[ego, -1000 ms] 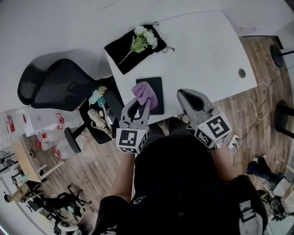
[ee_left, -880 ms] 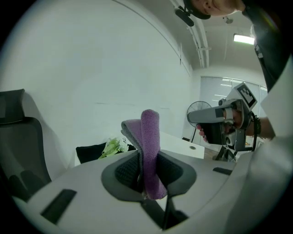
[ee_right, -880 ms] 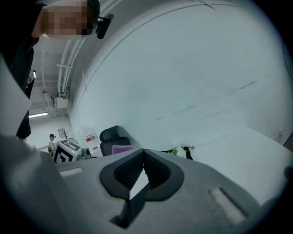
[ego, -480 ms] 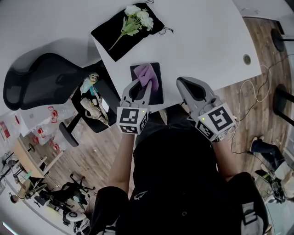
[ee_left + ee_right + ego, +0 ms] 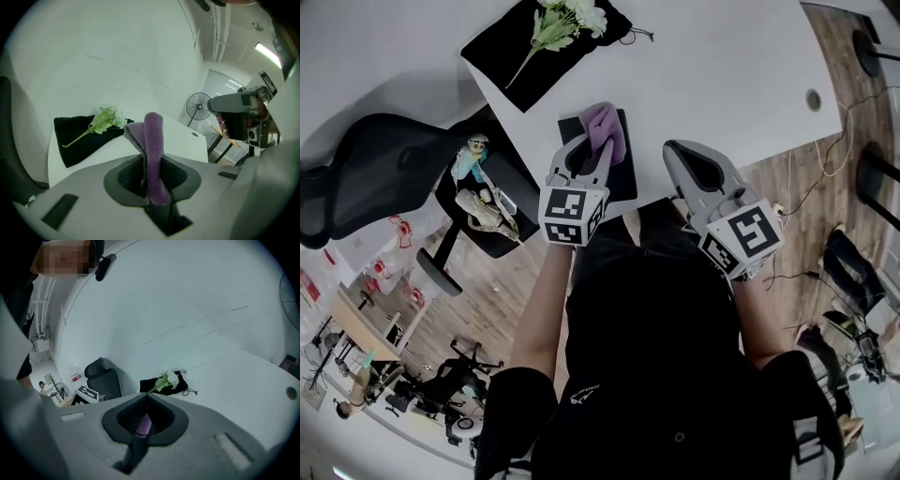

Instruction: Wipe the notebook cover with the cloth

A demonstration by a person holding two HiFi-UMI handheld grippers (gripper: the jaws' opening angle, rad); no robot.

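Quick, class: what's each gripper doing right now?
Left gripper: closed on the purple cloth.
Right gripper: closed, holding nothing.

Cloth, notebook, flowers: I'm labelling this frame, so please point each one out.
cloth [image 5: 606, 127], head view, middle of the purple fold.
notebook [image 5: 624, 176], head view, bare dark cover right of the cloth.
flowers [image 5: 577, 14], head view, the white blooms.

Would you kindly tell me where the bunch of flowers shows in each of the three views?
Head view: flowers at the top edge, left of centre.
Left gripper view: flowers left of centre, left of the cloth held in the jaws.
Right gripper view: flowers just right of centre, above the jaws.
Shared landmark: the black pouch under them.
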